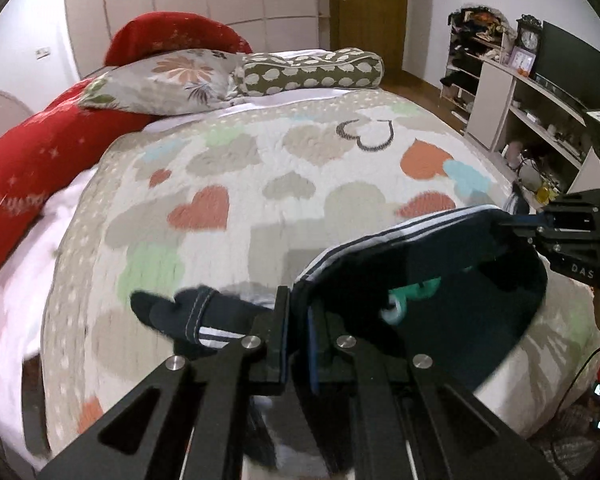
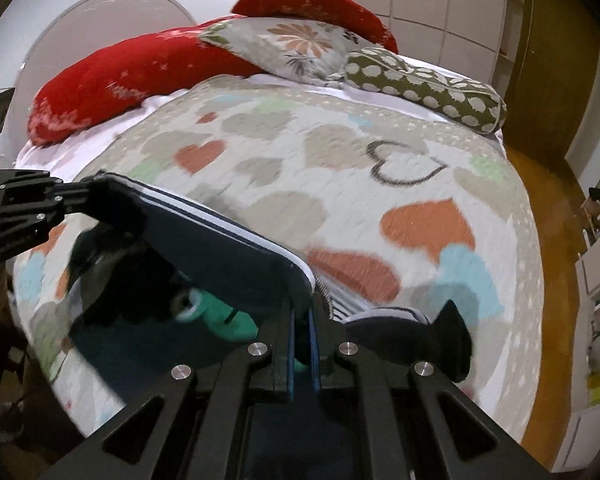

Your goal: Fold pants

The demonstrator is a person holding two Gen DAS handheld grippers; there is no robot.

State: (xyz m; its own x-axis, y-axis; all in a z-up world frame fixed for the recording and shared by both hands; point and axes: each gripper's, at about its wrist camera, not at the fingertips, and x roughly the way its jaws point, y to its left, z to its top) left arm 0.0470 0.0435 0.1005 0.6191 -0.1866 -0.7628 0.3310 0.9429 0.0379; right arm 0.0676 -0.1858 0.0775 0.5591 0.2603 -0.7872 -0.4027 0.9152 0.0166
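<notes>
- Left gripper point(image 1: 298, 330): jaws pinched narrow on one corner of the dark navy pants point(image 1: 440, 288), blue pads clamped on the cloth.
- Right gripper point(image 2: 302, 338): likewise pinched on the other corner, cloth caught between the pads.
- Pants hang stretched between both grippers, lifted above the near part of the heart-print quilt point(image 1: 260, 168), white-striped edge point(image 1: 380, 236) uppermost; a loose dark end trails at the near left in the left wrist view.
- Probably mid-carry, laying one half over the other or spreading the garment flat.
- Keep both grips level and the edge taut, so no sag or twist forms.
- Carry both hands together toward the far side; lower evenly; line up the striped edges before letting go.
- Watch the trailing end: likely to bunch underneath if dragged.
- Something teal-green point(image 1: 414, 294) shows against the dark cloth; cannot tell what it is.
- Count: two grippers, one pair of pants, one quilt.
- Far end of bed: one floral pillow point(image 1: 164, 80), one spotted olive bolster point(image 1: 312, 70), red bedding point(image 1: 40, 152) behind.
</notes>
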